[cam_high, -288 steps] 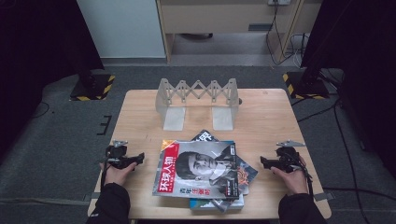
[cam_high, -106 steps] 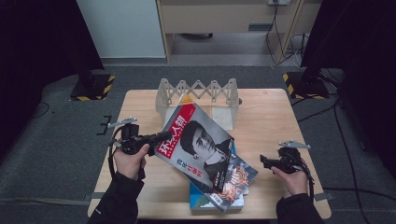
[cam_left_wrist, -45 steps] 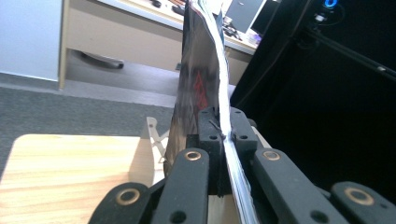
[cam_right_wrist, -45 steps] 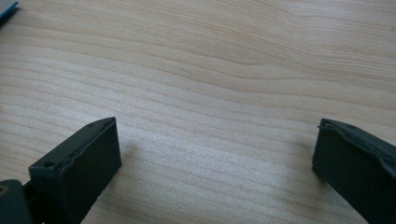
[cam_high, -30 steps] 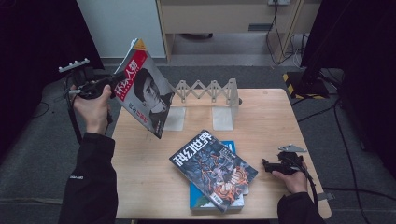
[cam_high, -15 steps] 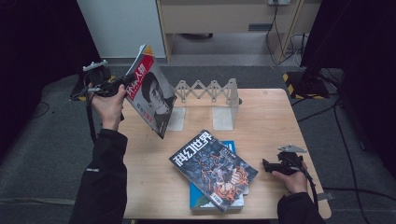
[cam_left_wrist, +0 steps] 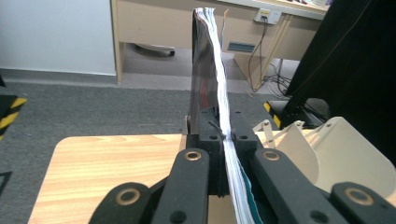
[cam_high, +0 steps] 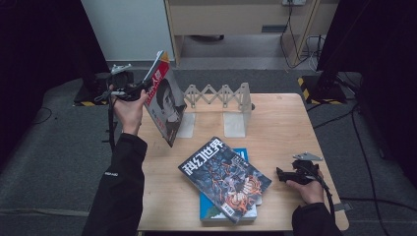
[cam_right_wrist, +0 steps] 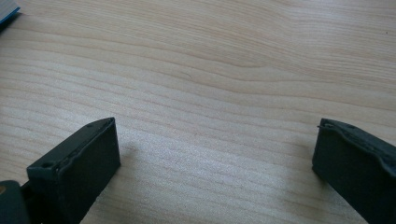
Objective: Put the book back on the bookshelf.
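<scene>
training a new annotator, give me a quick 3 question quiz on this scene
1. True or false: the left gripper is shut on the magazine.
2. The right gripper is: A) holding a book B) open, low over the table C) on the rack.
3. What lies on top of the blue book?

Key: 1 true. 2 B. 3 the dark illustrated magazine.
</scene>
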Motion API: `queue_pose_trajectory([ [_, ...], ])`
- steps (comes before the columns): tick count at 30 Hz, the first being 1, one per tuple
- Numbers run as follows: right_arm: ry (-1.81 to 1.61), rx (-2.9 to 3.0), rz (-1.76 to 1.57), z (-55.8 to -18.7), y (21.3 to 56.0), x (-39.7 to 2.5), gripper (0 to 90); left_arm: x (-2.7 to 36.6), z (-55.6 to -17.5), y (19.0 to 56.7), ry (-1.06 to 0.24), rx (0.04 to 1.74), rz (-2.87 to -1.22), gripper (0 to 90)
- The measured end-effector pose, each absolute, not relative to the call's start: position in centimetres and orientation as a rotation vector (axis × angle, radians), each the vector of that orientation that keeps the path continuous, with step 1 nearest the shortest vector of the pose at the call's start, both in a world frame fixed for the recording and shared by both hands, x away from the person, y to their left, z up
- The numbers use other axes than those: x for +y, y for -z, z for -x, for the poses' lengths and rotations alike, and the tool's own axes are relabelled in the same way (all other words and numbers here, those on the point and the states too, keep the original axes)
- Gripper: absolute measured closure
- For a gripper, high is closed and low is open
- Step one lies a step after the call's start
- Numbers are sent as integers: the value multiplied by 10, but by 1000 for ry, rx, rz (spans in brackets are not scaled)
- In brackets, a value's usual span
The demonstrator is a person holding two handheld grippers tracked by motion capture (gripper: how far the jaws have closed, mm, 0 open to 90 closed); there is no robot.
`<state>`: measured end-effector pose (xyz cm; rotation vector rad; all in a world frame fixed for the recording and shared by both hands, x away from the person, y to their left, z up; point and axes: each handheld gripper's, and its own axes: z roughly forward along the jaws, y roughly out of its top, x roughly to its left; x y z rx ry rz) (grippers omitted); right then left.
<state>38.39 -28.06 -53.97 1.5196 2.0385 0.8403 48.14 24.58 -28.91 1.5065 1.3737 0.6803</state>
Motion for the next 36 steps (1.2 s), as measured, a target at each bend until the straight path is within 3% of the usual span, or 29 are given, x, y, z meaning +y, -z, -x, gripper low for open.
queue_pose_trajectory([
  [16, -839, 2036, -1518, -384, 540, -280, 12, 219, -485, 301, -828, 1382, -1581, 862],
  [36, -840, 2036, -1524, -384, 540, -280, 12, 221, -482, 320, -803, 1396, -1587, 859],
])
